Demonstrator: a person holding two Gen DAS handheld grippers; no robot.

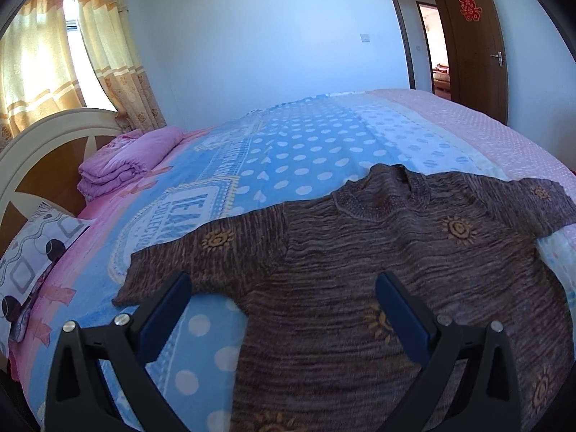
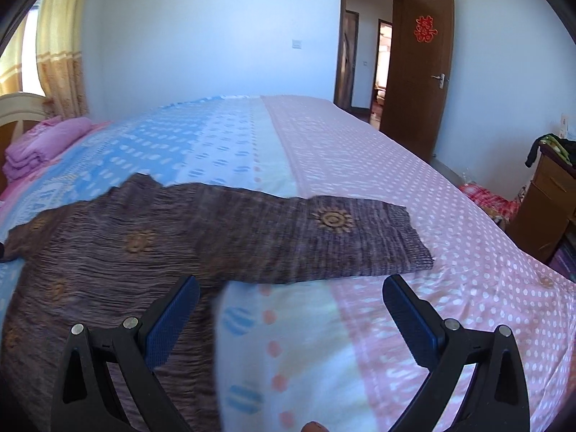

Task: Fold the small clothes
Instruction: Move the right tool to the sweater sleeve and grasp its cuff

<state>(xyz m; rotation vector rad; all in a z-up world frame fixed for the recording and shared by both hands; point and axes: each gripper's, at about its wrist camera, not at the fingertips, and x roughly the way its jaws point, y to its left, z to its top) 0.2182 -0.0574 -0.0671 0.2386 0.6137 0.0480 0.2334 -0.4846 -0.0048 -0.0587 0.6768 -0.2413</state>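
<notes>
A brown knit sweater (image 1: 378, 252) with orange sun motifs lies flat on the bed, both sleeves spread out, neck away from me. My left gripper (image 1: 284, 288) is open and empty, just above the sweater's left side below the left sleeve (image 1: 201, 252). My right gripper (image 2: 291, 291) is open and empty, hovering over the bedsheet just below the right sleeve (image 2: 342, 237), its left finger over the sweater's body (image 2: 108, 270).
The bed (image 2: 414, 180) has a blue and pink dotted cover. A folded purple blanket (image 1: 126, 165) and a pillow (image 1: 32, 262) lie by the headboard at left. A wooden cabinet (image 2: 547, 201) stands at right, an open door (image 2: 421, 72) behind.
</notes>
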